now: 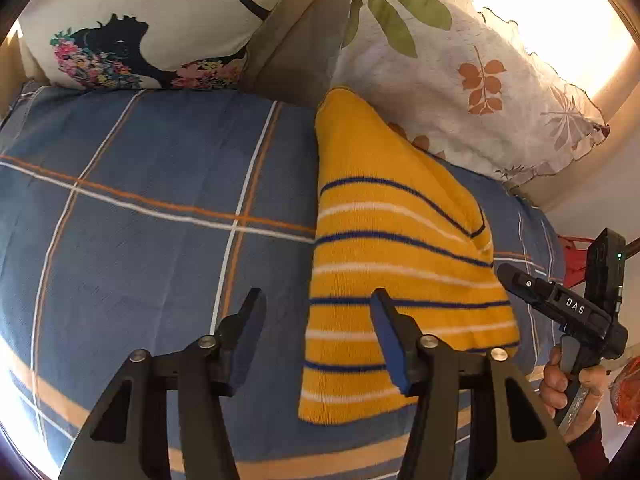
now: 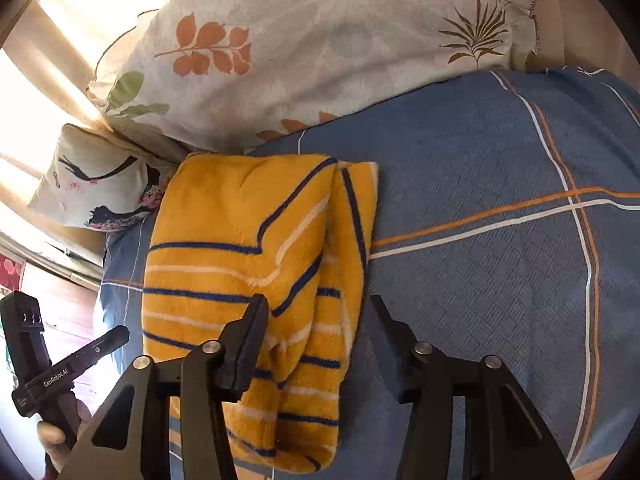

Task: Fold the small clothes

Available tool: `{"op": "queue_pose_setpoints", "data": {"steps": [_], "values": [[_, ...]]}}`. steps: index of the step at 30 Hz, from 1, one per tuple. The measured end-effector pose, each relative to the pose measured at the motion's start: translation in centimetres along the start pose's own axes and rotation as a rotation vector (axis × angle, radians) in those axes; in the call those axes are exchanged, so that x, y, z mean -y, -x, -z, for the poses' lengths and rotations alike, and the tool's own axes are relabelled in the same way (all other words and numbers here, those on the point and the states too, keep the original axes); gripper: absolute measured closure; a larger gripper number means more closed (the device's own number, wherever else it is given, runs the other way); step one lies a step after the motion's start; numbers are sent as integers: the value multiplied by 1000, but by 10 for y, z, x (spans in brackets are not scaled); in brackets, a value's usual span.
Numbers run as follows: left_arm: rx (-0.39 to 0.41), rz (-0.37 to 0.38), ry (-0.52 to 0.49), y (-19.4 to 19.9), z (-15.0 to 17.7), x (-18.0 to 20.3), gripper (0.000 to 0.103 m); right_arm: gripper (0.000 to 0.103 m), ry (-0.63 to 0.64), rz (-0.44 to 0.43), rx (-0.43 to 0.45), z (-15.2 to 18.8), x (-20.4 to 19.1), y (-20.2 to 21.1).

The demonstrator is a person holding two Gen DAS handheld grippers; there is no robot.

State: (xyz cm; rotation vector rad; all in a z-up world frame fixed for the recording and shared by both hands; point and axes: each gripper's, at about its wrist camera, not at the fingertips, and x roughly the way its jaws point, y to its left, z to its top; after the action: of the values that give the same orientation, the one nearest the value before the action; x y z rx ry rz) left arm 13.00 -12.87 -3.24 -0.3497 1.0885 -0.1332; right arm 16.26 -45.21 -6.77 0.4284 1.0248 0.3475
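A small yellow knit garment (image 1: 396,264) with blue and white stripes lies folded lengthwise on the blue plaid bedspread (image 1: 140,216). It also shows in the right wrist view (image 2: 248,272), with one side flap folded over. My left gripper (image 1: 316,320) is open and empty above the garment's left edge. My right gripper (image 2: 316,324) is open and empty above the garment's right edge. The right gripper also shows in the left wrist view (image 1: 516,280), and the left gripper in the right wrist view (image 2: 108,340); both are off the garment.
A leaf-print pillow (image 1: 460,80) touches the garment's far end and also shows in the right wrist view (image 2: 320,48). A floral pillow (image 1: 132,28) lies at the bed's head. A beige headboard (image 1: 292,52) stands behind. Red objects (image 1: 572,256) are past the bed's edge.
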Motion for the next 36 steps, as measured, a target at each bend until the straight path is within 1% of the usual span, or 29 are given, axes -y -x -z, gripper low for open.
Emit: {"op": "queue_pose_setpoints", "data": {"steps": [2, 3, 5, 6, 8, 10, 11, 12, 13, 14, 15, 16, 17, 19, 20, 21, 22, 23, 24, 25, 27, 28, 31, 33, 36], "values": [[-11, 62, 13, -16, -13, -9, 33, 37, -27, 4, -6, -7, 5, -11], [-26, 92, 10, -26, -20, -12, 30, 37, -40, -17, -16, -10, 8, -19], [-59, 129, -7, -49, -32, -12, 28, 37, -71, -60, -51, -16, 13, -36], [-76, 158, -13, -59, -36, -11, 25, 37, -92, -91, -64, -17, 14, -44], [-125, 247, 5, -79, -41, -9, 24, 35, -119, -138, -31, -18, 11, -55], [-178, 325, 38, -95, -41, -3, 24, 37, -115, -139, -41, -20, 2, -61], [-194, 328, 42, -99, -40, 1, 25, 58, -110, -152, -60, -21, -4, -64], [-181, 312, 40, -98, -40, 4, 33, 66, -113, -171, -88, -21, -11, -68], [-172, 309, 44, -94, -40, 5, 40, 68, -105, -162, -86, -22, -18, -69], [-163, 323, 60, -87, -41, 2, 54, 70, -85, -152, -75, -23, -25, -66], [-154, 347, 85, -78, -42, -3, 60, 71, -68, -161, -68, -25, -33, -63], [-139, 363, 99, -68, -44, -8, 61, 71, -61, -191, -68, -25, -38, -60], [-123, 354, 95, -56, -46, -10, 61, 71, -54, -220, -69, -25, -42, -57], [-89, 303, 63, -35, -48, -12, 61, 71, -26, -262, -66, -25, -55, -53], [-86, 269, 57, -29, -49, -13, 59, 71, -14, -271, -66, -24, -59, -55], [-87, 220, 54, -26, -49, -16, 54, 68, -6, -267, -68, -23, -63, -59], [-83, 154, 47, -26, -49, -18, 52, 66, 0, -243, -73, -22, -63, -65], [-79, 76, 34, -26, -48, -20, 51, 64, -1, -192, -78, -22, -61, -72], [-83, -7, 22, -30, -46, -24, 51, 57, -4, -121, -89, -21, -57, -81], [-84, -58, 15, -30, -43, -27, 51, 54, -15, -95, -100, -20, -53, -85], [-62, -27, 47, -20, -34, -34, 51, 52, -53, -108, -85, -17, -48, -78], [-50, -25, 58, -12, -29, -36, 51, 52, -39, -88, -62, -17, -51, -69], [0, -87, 48, 10, -11, -33, 50, 52, 66, -11, 43, -15, -76, -35], [23, -121, 36, 21, 1, -30, 49, 52, 127, -19, 86, -11, -96, -19], [41, -154, 48, 35, 19, -34, 49, 52, 212, -54, 78, 3, -127, -17]]}}
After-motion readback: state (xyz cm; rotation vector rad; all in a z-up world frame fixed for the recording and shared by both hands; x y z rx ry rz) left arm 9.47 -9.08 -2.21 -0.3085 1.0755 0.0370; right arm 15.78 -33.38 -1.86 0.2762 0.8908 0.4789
